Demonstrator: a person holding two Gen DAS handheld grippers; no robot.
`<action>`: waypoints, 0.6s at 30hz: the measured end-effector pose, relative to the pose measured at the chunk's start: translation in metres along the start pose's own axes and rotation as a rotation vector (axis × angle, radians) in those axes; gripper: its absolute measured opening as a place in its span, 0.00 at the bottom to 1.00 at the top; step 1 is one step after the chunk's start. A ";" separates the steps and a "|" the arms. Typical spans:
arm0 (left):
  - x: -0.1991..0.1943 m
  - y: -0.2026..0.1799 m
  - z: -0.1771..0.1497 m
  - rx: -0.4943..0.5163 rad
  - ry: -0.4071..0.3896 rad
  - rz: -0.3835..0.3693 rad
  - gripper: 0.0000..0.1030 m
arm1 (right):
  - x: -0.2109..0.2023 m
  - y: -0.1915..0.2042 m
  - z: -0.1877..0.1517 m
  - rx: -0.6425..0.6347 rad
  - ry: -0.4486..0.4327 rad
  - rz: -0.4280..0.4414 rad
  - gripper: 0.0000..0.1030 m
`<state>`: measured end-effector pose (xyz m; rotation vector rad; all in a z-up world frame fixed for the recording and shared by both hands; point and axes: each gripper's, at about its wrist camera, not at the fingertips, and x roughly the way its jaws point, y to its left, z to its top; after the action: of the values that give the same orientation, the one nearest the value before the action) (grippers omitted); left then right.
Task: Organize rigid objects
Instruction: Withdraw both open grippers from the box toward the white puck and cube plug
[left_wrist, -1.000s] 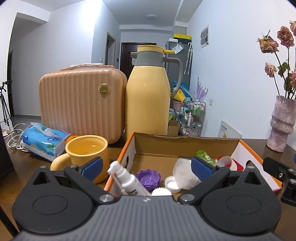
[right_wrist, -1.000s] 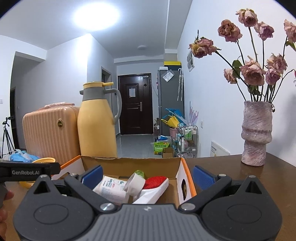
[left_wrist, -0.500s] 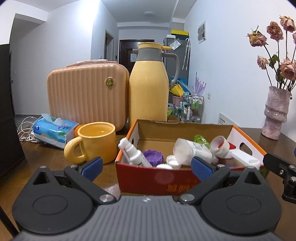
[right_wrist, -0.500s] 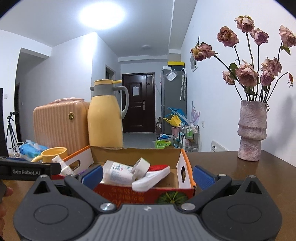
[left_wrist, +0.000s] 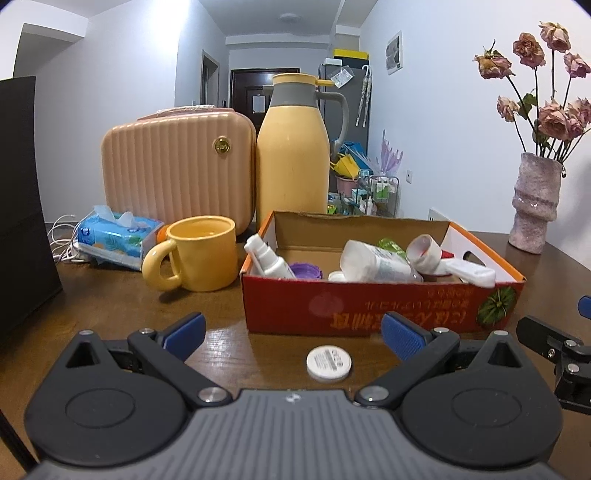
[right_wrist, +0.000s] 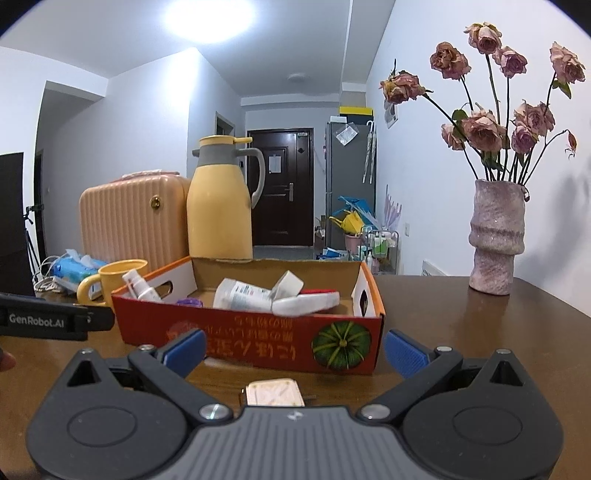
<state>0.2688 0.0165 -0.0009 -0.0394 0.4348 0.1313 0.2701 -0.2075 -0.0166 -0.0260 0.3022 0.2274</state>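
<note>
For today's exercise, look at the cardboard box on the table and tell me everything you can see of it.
The cardboard box is a shallow open tray, red outside with orange rims, plain brown and white inside. Its front wall carries upside-down print and a green pumpkin picture. The end walls have cut-out handle holes. It sits flat on the wooden table, right of the yellow mug, and holds a white spray bottle, a purple lid and other white containers.

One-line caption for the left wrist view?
Open left hand-held gripper above a white round lid before the cluttered red box.
</note>
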 end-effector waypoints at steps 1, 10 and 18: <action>-0.001 0.000 -0.002 0.002 0.003 -0.001 1.00 | -0.002 0.000 -0.001 -0.001 0.004 0.000 1.00; -0.012 0.007 -0.013 0.008 0.030 -0.007 1.00 | -0.010 0.002 -0.010 -0.016 0.039 0.003 1.00; -0.009 0.010 -0.015 0.006 0.055 -0.010 1.00 | 0.000 0.006 -0.013 -0.026 0.095 0.020 1.00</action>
<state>0.2528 0.0239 -0.0108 -0.0398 0.4899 0.1198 0.2647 -0.2029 -0.0286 -0.0592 0.3947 0.2505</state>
